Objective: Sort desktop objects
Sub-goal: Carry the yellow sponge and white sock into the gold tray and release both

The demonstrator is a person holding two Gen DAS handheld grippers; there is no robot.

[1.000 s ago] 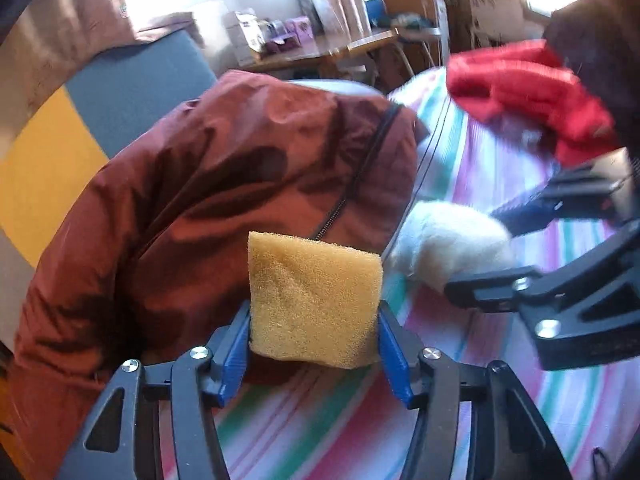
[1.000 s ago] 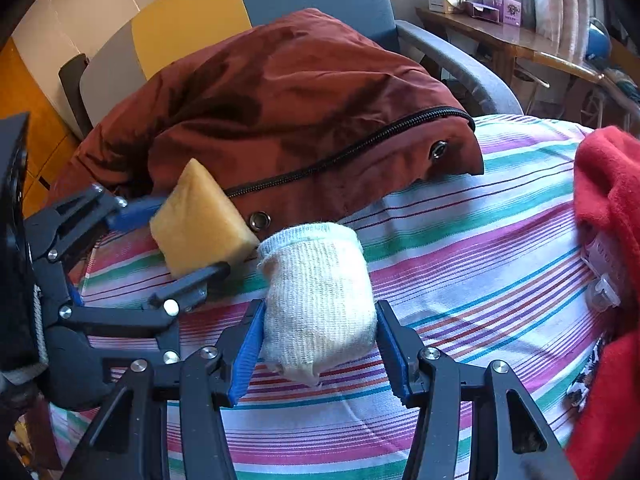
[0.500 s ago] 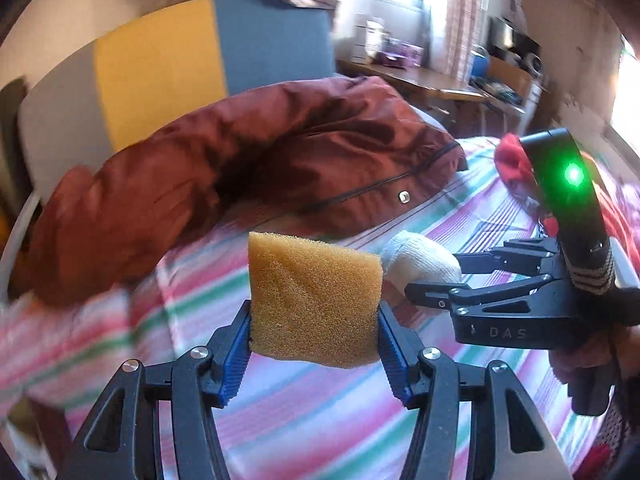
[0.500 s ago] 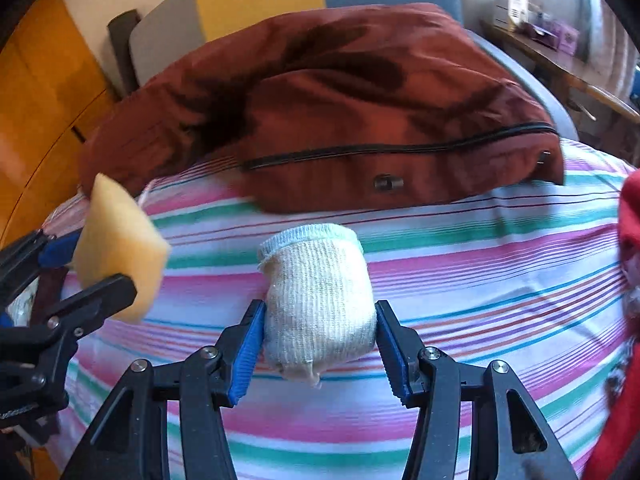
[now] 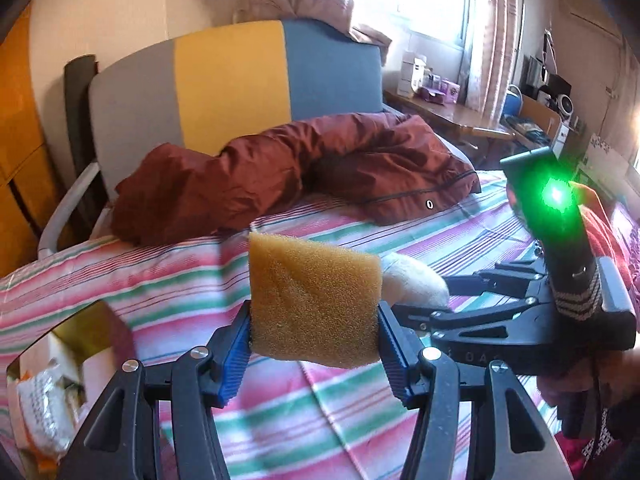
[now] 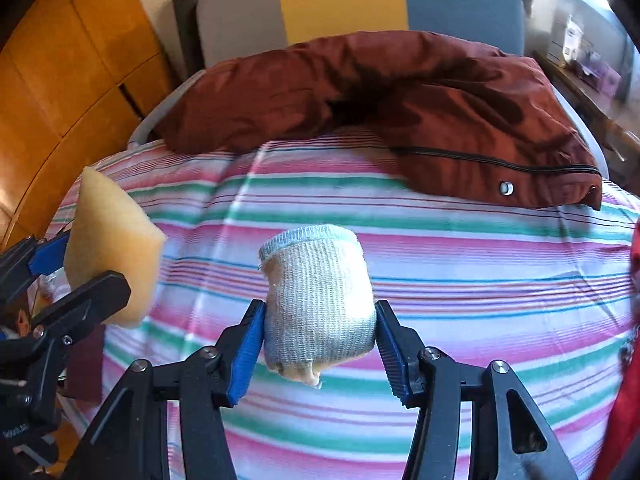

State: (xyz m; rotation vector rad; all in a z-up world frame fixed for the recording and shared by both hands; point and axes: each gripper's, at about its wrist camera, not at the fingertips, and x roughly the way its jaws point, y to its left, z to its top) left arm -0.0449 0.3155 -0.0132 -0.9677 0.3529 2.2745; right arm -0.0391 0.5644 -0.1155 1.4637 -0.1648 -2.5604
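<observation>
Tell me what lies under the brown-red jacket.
The brown-red jacket lies on the striped sheet, its far side against the grey, yellow and blue chair back. Whatever else sits beneath it is covered; nothing pokes out along its zipper edge.

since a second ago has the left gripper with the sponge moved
Yes. The left gripper, shut on the sponge, has pulled back from the brown jacket, which filled its view before and now lies farther off.

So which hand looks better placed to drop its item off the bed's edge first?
Probably the left: its gripper, holding the sponge, sits nearer the striped bedcover's edge; the right gripper with the sock is mid-bed.
</observation>
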